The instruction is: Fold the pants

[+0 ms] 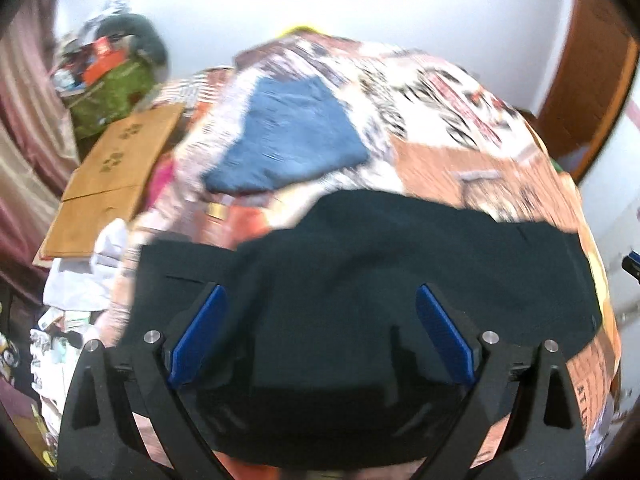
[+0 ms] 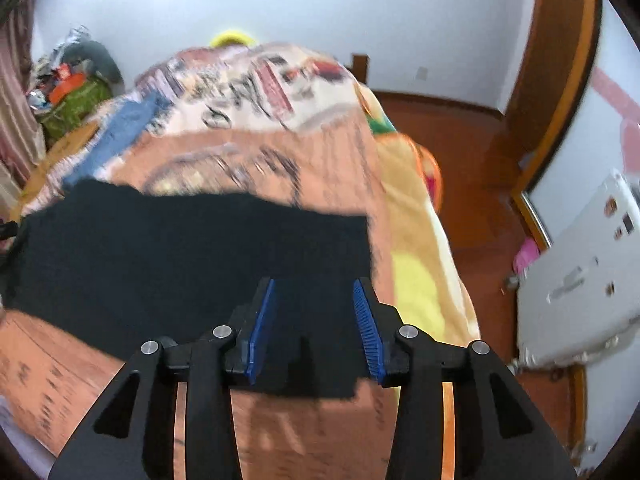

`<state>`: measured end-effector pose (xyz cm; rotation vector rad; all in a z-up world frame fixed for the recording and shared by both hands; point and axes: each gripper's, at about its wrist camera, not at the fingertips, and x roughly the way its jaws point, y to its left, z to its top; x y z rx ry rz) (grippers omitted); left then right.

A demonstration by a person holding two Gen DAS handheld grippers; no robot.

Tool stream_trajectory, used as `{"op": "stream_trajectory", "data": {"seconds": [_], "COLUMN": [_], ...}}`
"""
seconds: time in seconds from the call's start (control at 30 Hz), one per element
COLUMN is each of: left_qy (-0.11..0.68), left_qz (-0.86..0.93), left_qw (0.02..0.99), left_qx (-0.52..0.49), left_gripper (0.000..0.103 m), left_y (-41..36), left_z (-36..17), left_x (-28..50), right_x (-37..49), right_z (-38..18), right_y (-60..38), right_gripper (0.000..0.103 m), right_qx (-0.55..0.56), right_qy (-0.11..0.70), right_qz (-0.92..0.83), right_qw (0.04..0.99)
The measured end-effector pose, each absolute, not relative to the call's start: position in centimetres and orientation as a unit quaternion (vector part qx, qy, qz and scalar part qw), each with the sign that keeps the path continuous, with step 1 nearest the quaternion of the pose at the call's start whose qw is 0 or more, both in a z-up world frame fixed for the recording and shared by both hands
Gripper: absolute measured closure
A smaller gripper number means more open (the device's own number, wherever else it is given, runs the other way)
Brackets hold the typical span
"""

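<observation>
Patterned blanket (image 1: 460, 160), cardboard box (image 1: 116, 160), wooden door (image 2: 560, 60)

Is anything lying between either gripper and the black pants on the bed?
Nothing visible does. The left gripper and right gripper hang open directly over the black pants, with only air between pads and fabric.

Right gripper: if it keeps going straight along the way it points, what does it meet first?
Most likely the black pants spread on the patterned blanket. The right gripper has open jaws with nothing between them; depth is unclear.
</observation>
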<state>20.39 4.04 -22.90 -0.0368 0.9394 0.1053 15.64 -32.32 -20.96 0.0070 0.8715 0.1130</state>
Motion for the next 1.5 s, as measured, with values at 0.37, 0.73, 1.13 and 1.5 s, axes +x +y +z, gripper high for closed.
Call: {"op": "stream_trajectory", "data": {"seconds": [0.37, 0.73, 1.13, 1.5], "left_qy": [0.452, 0.492, 0.516, 0.498], "left_qz": [0.147, 0.141, 0.094, 0.093], "left_qw": [0.879, 0.856, 0.849, 0.862], "left_qx": [-0.047, -0.074, -0.073, -0.036], "left_gripper": [0.007, 0.009, 0.034, 0.049], "left_y": [17.3, 22.7, 22.2, 21.0], "left_z": [-23.4, -28.3, -31.7, -32.4], "left_x": [20.9, 21.9, 24.8, 24.3], "right_x": [21.7, 27.2, 32.4, 33.6], "right_z": [-17.7, -19.3, -24.2, -27.9], "right_y": [-20.1, -8.0, 0.8, 3.7], "right_gripper": [0.065, 0.051, 0.051, 0.082], "right_qx": [-0.033, -0.075, -0.096, -0.122], "right_qy": [0.39, 0.401, 0.475, 0.526], "right_qz": [0.175, 0.275, 0.356, 0.379], "right_qw": [0.903, 0.871, 0.799, 0.752]}}
